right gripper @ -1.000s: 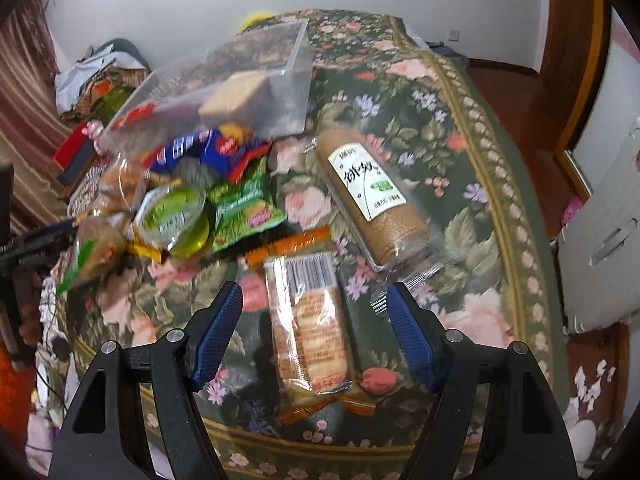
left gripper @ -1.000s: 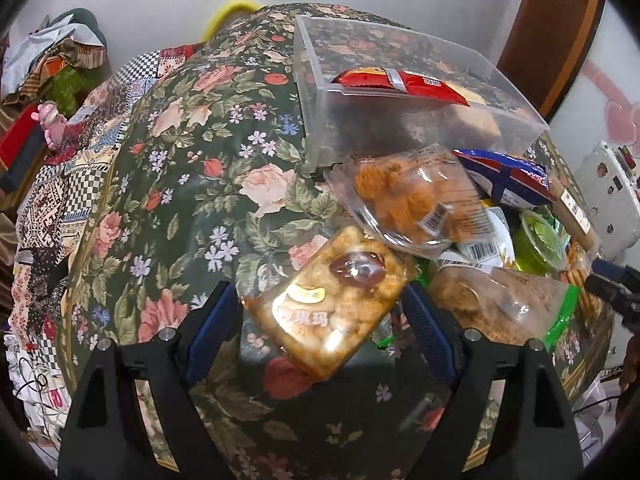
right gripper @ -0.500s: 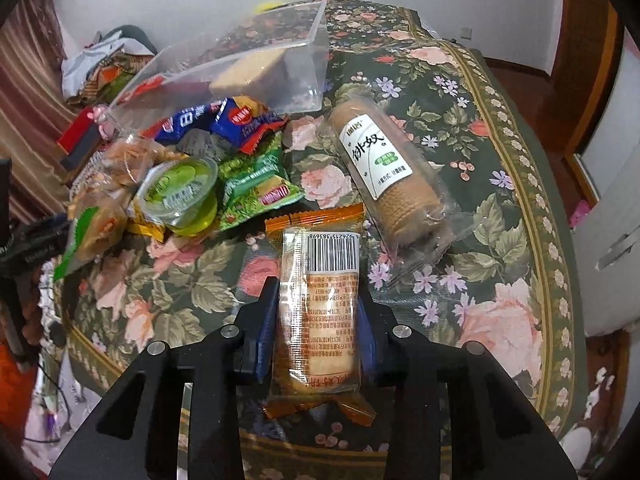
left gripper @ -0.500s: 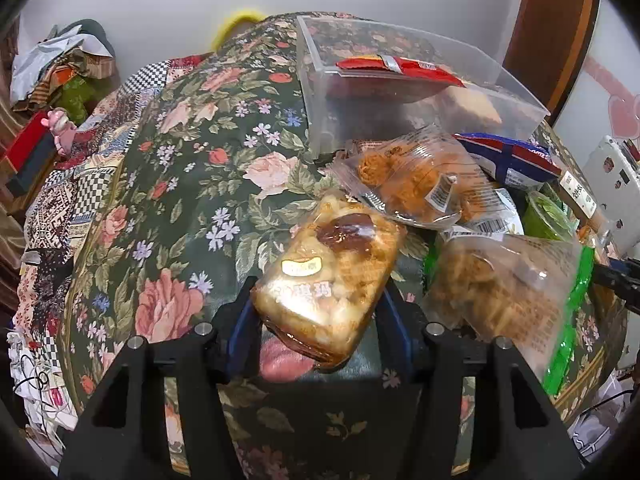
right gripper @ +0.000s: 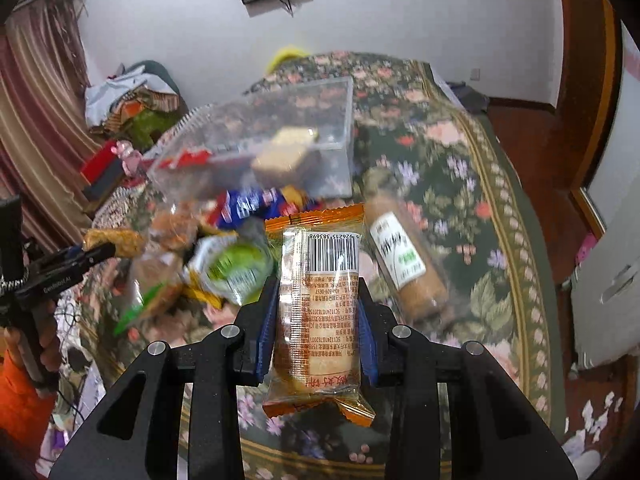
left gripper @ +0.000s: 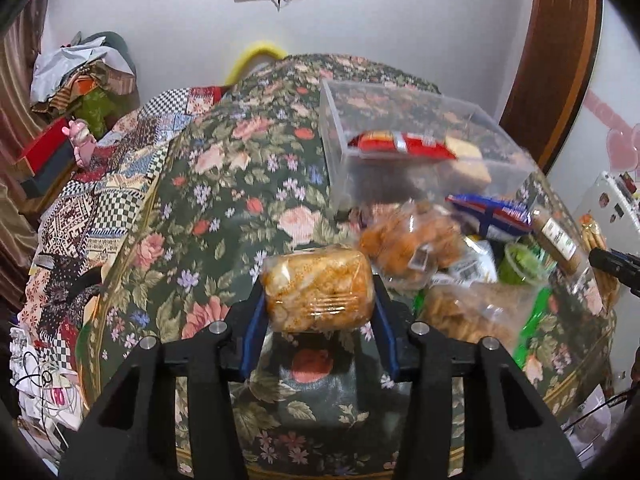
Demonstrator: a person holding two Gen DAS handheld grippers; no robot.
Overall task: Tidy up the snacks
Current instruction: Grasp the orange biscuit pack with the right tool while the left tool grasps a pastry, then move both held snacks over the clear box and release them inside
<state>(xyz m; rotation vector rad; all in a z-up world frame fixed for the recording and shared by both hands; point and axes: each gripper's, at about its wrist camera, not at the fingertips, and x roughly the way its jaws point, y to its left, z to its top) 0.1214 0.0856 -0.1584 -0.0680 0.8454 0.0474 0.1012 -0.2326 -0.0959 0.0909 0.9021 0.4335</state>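
My left gripper [left gripper: 318, 312] is clamped on a clear-wrapped golden pastry [left gripper: 318, 286], its jaws having just closed on it, and the packet hangs clear above the floral tablecloth [left gripper: 224, 200]. My right gripper [right gripper: 318, 320] is clenched on an orange-edged biscuit packet [right gripper: 318, 304], barcode uppermost; the digits 383698 can be read on it, while the small print below is upside down and too fine to read. Just beyond the left tongs and to their right lies the snack heap: a bag of fried orange pieces [left gripper: 408, 236], a green jelly cup [left gripper: 520, 264] and a blue-and-red packet [left gripper: 496, 210]. To the left of those tongs the cloth runs bare to the table's edge. Ahead and right of the right tongs lies a brown biscuit roll [right gripper: 404, 264] with a white-and-green label, blurred past reading, and open cloth beyond it. Farthest off stands the clear plastic box [left gripper: 404, 144], holding a red packet [left gripper: 400, 146] and a pale cake slice [right gripper: 286, 154].
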